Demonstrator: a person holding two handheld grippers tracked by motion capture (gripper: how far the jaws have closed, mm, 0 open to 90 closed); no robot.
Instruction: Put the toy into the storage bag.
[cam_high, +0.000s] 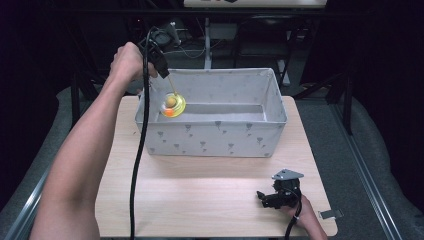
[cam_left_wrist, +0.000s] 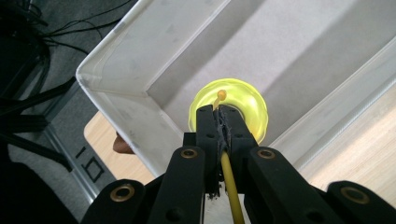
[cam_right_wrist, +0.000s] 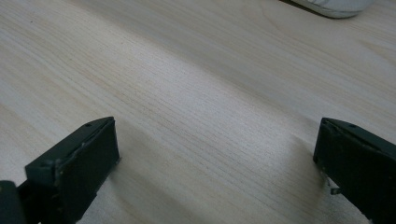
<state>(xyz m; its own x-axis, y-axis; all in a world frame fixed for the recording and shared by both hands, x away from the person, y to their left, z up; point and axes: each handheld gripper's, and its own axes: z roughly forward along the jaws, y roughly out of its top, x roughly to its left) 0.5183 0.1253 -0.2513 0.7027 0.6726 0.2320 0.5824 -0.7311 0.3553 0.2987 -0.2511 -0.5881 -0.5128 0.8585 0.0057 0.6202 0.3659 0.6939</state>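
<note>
The place looks like a lab. A pale wooden table (cam_high: 210, 195) stands among dark metal frames (cam_high: 75, 95) and loose cables (cam_high: 192, 50).

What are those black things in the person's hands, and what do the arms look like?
Two black handheld grippers. The left gripper has linked black arms with brass-coloured pins and a thick black cable. The right gripper carries a grey three-cornered plate on top. Both forearms are bare, no sleeves showing.
</note>
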